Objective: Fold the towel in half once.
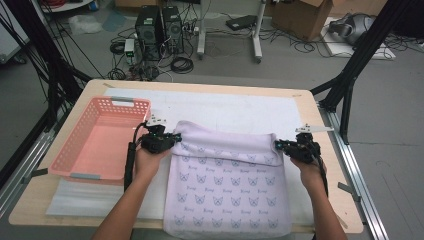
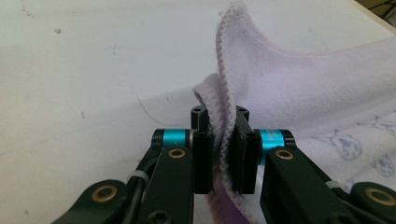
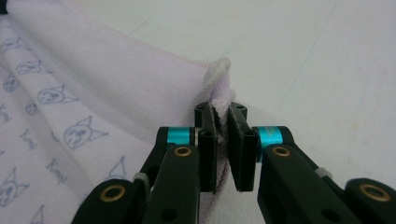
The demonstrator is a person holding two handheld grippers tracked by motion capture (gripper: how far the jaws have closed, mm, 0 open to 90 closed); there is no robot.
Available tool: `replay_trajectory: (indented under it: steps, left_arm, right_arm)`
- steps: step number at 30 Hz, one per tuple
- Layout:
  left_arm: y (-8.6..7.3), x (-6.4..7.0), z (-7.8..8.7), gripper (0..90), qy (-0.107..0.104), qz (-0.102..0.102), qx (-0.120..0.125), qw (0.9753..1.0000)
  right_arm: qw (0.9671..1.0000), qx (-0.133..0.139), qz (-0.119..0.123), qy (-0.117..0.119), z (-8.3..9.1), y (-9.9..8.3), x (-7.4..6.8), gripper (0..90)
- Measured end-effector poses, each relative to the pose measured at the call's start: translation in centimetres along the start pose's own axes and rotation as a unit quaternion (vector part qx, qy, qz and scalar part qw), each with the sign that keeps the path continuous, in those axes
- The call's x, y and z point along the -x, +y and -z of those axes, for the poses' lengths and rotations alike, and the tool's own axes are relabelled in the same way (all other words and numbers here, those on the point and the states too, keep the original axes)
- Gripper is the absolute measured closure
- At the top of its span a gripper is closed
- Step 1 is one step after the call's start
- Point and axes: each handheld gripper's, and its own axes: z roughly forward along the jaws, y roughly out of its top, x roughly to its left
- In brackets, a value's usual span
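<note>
The left tongs (image 1: 176, 137) and right tongs (image 1: 278, 145) are black, each with a black cable trailing back along the forearm. A grey three-cornered plate sits on top of each. In the gripper views, both have two flat black jaws with small screw holes, a turquoise metal collar beside each jaw, and brass-ringed pivots on the black linkage arms. The forearms are bare, with no sleeves.

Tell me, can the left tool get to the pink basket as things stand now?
Probably not at once: the left tool is shut on a corner of the towel. The basket sits just beside it with nothing between, so after letting go it likely could.
</note>
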Motion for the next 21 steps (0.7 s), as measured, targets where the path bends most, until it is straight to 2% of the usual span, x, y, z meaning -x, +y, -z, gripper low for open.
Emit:
replay_trajectory:
  steps: [5, 8, 12, 14, 18, 21]
  left_arm:
    - [1.5, -0.4, -1.1, 80.8, 0.002, 0.001, 0.013, 0.9999]
    - [2.3, -1.0, -1.7, 80.8, -0.005, 0.016, 0.022, 0.9996]
    - [2.9, -1.6, -2.7, 80.7, -0.004, 0.023, 0.023, 0.9995]
    - [3.0, -1.8, -3.1, 80.7, -0.002, 0.025, 0.034, 0.9991]
    - [2.8, -2.2, -3.9, 80.7, -0.001, 0.031, 0.017, 0.9994]
    - [2.5, -2.2, -4.2, 79.7, 0.0, 0.022, 0.006, 0.9997]
  right_arm:
    - [0.9998, -0.005, -0.007, -0.016, -1.2, 1.6, 1.1, 83.0]
    - [0.9997, -0.004, -0.012, -0.021, -1.8, 2.1, 1.8, 83.0]
    - [0.9993, 0.008, -0.017, -0.033, -2.6, 2.9, 2.3, 83.0]
    - [0.999, 0.004, -0.02, -0.04, -3.2, 3.2, 2.6, 83.0]
    - [0.9988, 0.003, -0.026, -0.042, -4.1, 3.5, 3.2, 83.0]
    - [0.9987, -0.004, -0.026, -0.044, -4.6, 3.3, 3.4, 82.7]
